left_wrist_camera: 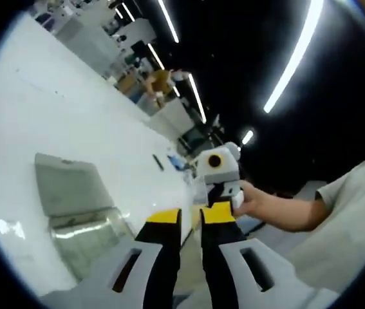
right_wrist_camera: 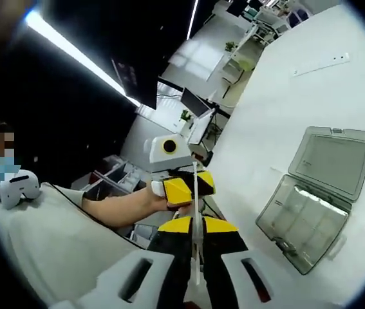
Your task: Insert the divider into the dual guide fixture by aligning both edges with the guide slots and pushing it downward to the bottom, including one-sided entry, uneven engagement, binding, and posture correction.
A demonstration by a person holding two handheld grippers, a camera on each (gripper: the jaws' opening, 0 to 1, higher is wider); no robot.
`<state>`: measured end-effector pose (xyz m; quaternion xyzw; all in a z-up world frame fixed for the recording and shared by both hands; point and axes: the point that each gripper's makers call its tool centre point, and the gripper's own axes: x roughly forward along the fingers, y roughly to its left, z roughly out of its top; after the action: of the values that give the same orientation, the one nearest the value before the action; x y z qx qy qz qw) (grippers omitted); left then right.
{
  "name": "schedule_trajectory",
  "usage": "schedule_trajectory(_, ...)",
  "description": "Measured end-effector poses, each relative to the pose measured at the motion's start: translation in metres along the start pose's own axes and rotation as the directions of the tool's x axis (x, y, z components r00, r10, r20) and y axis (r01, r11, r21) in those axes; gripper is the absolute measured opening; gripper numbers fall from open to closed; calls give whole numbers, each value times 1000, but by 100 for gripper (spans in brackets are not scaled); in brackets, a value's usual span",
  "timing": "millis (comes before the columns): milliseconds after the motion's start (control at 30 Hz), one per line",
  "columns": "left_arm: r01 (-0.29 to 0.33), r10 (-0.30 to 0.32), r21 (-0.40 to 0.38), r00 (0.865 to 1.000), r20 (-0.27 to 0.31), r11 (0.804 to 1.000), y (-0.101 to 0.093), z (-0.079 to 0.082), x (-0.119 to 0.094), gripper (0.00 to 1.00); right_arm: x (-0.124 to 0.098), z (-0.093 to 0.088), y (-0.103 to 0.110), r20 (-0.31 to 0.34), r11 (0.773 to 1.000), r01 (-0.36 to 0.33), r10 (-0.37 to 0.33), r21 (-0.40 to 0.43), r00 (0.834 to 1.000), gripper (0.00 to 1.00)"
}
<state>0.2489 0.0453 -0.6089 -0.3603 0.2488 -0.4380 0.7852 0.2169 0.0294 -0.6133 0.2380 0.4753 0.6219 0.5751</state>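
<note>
Pre-insertion carry, both grippers held up off the white table (right_wrist_camera: 311, 96). Right gripper (right_wrist_camera: 196, 225) nipped near-closed on thin divider (right_wrist_camera: 196, 257) — left gripper (right_wrist_camera: 191, 212) pinching its far end, jaws nearly together. Open clear case (right_wrist_camera: 314, 193) on table, well apart. Next — lower, align both edges to slots.

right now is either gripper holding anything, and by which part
A thin clear divider is pinched between both grippers: the right gripper holds its near edge, the left gripper its far edge. The open clear box lies untouched on the table.
</note>
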Motion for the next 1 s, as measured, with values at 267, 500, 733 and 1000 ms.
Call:
schedule_trajectory(267,-140,145,132,989,-31,981,21,-6,-10,10,-9,-1,-28,-27,971,223,-222,80,975,0)
schedule_trajectory(500,-237,261,248,963,-68,939,33,-16,-19,10,-14,-11,-58,-74,891,441,-435,106,897,0)
schedule_trajectory(733,-306,372,397,923,-98,865,45,-27,-25,11,-10,-21,-80,-137,800,591,-577,107,805,0)
schedule_trajectory(1000,-322,413,442,903,-122,837,50,-38,-27,10,-8,-21,-99,-196,704,705,-682,86,705,0)
